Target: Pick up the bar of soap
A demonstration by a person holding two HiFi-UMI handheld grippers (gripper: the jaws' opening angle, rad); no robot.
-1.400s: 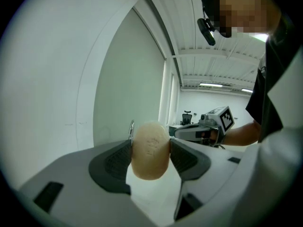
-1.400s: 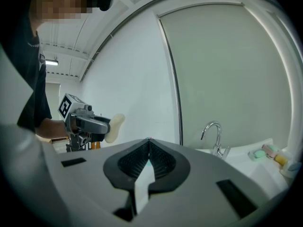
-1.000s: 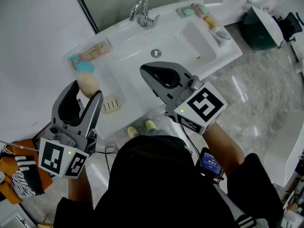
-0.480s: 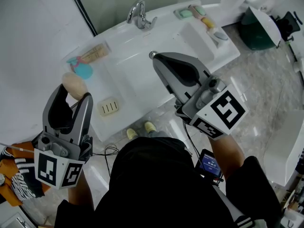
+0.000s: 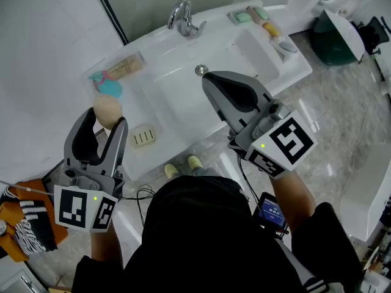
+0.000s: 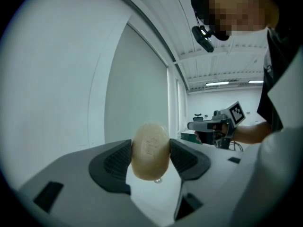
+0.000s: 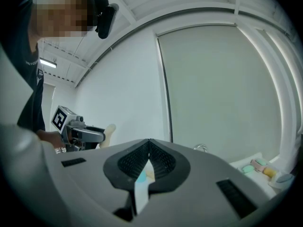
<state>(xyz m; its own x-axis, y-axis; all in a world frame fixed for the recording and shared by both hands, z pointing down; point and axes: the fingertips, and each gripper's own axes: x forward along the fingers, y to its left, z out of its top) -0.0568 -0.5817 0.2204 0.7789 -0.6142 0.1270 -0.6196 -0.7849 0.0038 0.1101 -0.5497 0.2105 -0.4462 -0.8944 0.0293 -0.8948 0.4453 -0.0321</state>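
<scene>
The bar of soap (image 5: 107,110) is a pale beige oval, held up in the air to the left of the white sink (image 5: 183,84). My left gripper (image 5: 105,116) is shut on the bar of soap (image 6: 150,150), which stands on end between the two ribbed pads (image 6: 115,161) with a drop hanging under it. The empty soap dish (image 5: 143,137) lies on the sink's near left ledge. My right gripper (image 5: 208,77) hovers over the basin near the drain (image 5: 200,70), jaws together with nothing in them (image 7: 149,151). The soap also shows at far left in the right gripper view (image 7: 109,131).
A chrome tap (image 5: 182,16) stands at the back of the basin. A clear tray with a teal item (image 5: 110,85) sits on the left ledge; small coloured items (image 5: 263,18) lie on the right shelf. A dark green bin (image 5: 336,38) is on the floor at the right.
The left gripper, with the soap, dipped left and lower half a second ago and has come back up toward the sink ledge. The right gripper moved right, over the basin.
</scene>
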